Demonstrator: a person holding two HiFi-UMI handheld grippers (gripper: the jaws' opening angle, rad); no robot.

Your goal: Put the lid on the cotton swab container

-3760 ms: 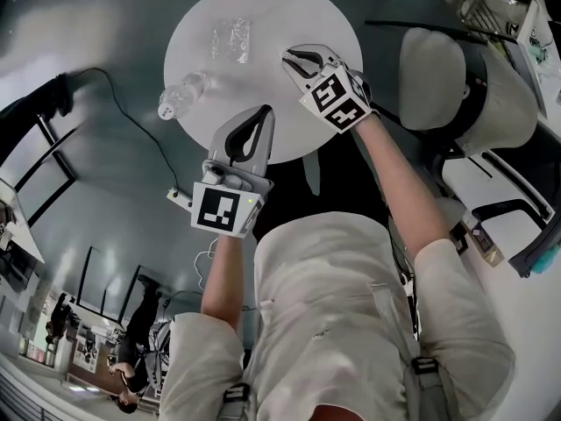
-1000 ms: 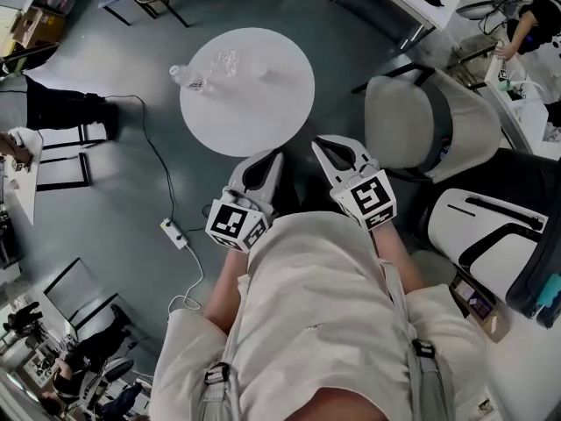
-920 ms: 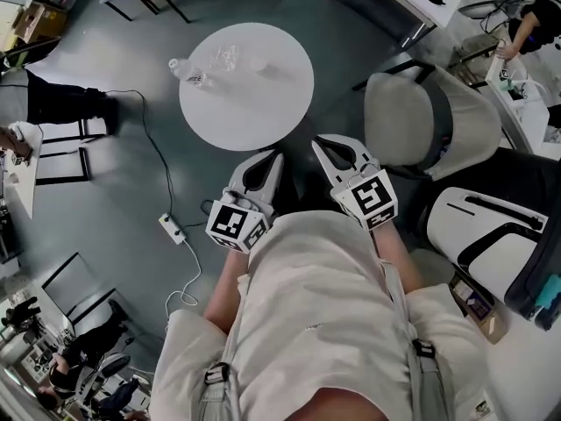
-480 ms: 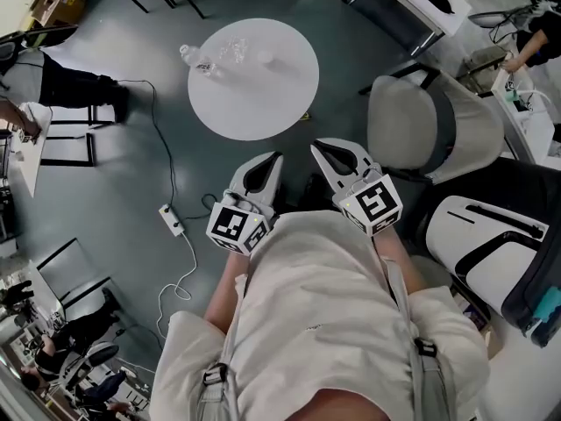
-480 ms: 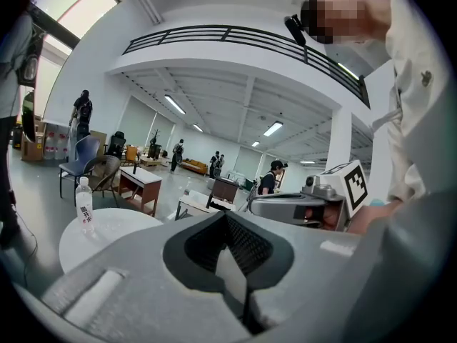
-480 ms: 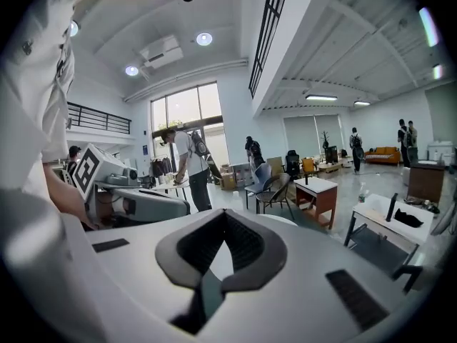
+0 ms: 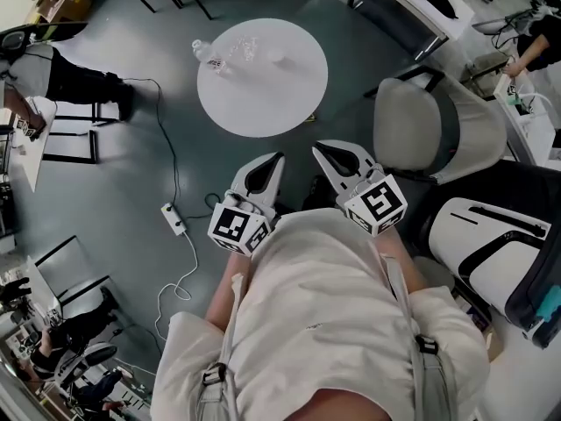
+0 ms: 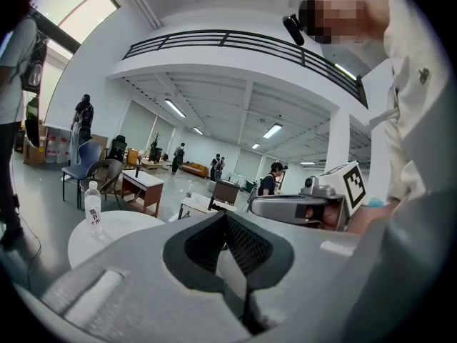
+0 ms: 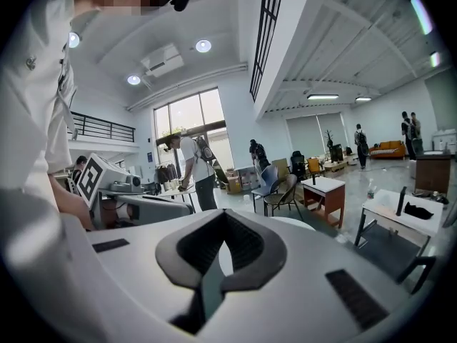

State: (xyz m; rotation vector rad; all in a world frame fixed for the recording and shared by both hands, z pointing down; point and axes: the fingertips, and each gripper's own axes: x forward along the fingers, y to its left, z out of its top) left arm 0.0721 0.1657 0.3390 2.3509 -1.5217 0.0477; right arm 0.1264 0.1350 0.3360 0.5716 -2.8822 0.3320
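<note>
The round white table (image 7: 263,95) stands well ahead of me on the floor. On its far side lie a clear cotton swab container (image 7: 242,48) and a small pale lid (image 7: 277,57) to its right, apart from each other. My left gripper (image 7: 277,157) and right gripper (image 7: 317,146) are held close to my body, short of the table, both shut and holding nothing. In the left gripper view the left gripper (image 8: 227,215) has its jaws together, and the right gripper (image 8: 300,207) shows beside it. The right gripper (image 9: 225,213) is likewise closed in its own view.
A clear water bottle (image 7: 203,49) lies at the table's far left edge and shows upright as a bottle (image 8: 93,207). A grey chair (image 7: 434,130) stands to the right. A power strip and cable (image 7: 173,219) lie on the floor at left. People stand around desks farther off.
Since 3.8 s ago I have stepped back and both grippers have pulled away from the table to my body. Over the last second only the view shifts slightly.
</note>
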